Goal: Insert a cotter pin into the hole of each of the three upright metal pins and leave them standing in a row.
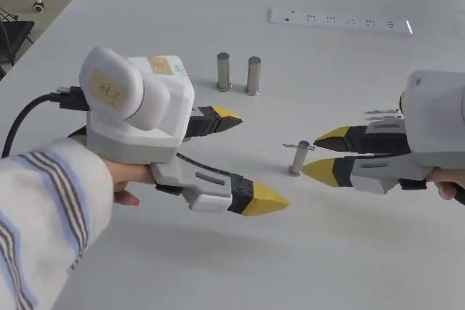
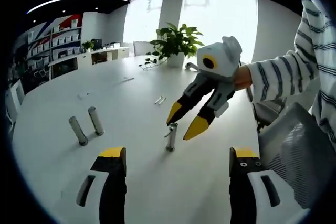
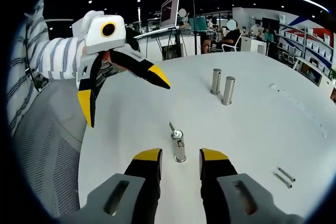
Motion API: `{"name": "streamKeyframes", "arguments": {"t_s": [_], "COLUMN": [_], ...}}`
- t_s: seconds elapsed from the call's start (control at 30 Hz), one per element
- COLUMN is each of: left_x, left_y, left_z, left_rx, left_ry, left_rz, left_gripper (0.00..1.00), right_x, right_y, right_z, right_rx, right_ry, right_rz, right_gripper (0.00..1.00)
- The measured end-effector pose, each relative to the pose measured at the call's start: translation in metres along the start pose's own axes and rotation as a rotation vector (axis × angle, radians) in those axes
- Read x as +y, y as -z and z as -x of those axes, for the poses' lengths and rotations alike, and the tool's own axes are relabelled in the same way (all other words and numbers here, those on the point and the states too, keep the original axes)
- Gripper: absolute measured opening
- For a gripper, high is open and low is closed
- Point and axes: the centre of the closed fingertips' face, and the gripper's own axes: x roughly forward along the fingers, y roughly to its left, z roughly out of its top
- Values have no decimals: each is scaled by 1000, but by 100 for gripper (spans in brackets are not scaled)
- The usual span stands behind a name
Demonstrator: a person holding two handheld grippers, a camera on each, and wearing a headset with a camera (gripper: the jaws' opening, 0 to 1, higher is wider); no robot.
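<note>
Left tool [image 1: 251, 157]: jaws wide apart, held low over the white surface [image 1: 145, 266] by a hand w/ a striped sleeve [image 1: 43, 215]. It sits left of the near metal pin [image 1: 297, 159] and well clear of it.

Right tool [image 1: 320, 154]: jaws partly apart, yellow tips aimed at that pin from the opposite side. The pin stands upright just ahead of the gap. In the right gripper view its base sits btw the two tips, w/ no contact visible.

A cotter pin [image 1: 298, 146] runs crosswise thru the pin's top and sticks out on both sides.

The back pair of metal pins [image 1: 224, 72] stands upright, side by side and nearly touching. They're farther back on the surface, well apart from the near pin. Too small to tell what's at their tops.

Spare cotter pins [image 1: 381, 114] lie flat just beyond the right tool. A power strip [image 1: 341, 21] lies near the far edge.

Left gripper view: a potted plant [image 2: 176, 40] at the surface's far end, and a mesh chair back [image 2: 294, 150] by the striped sleeve.
</note>
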Motion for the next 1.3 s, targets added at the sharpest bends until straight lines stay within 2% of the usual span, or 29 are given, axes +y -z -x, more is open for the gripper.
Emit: {"name": "streamKeyframes", "arguments": {"t_s": [0.2,0.33,0.4,0.47,0.53,0.63,0.87,1.07,1.3], "left_x": [11,9,5,4,-3,-7,-5,0,3], "left_y": [-4,-6,-4,-1,2,7,13,19,22], "left_z": [10,15,17,19,20,24,33,37,38], "left_rx": [-52,-73,-65,-39,-21,2,21,30,28], "left_ry": [-66,-67,-58,-69,-55,-64,-107,-132,-144], "left_rz": [47,66,62,30,22,2,2,20,42], "left_gripper": [98,99,99,99,99,99,99,99,99], "right_x": [-2,-3,-3,-2,-2,-2,-4,-1,0], "right_y": [6,11,13,14,15,16,15,15,15], "right_z": [-6,-11,-14,-18,-21,-25,-29,-31,-31], "right_rx": [-5,0,3,2,4,7,6,5,-2], "right_ry": [18,15,13,4,0,-3,-9,-28,-38], "right_rz": [-27,-40,-43,-47,-43,-35,-27,-7,0], "right_gripper": [24,24,23,21,20,19,15,6,5]}}
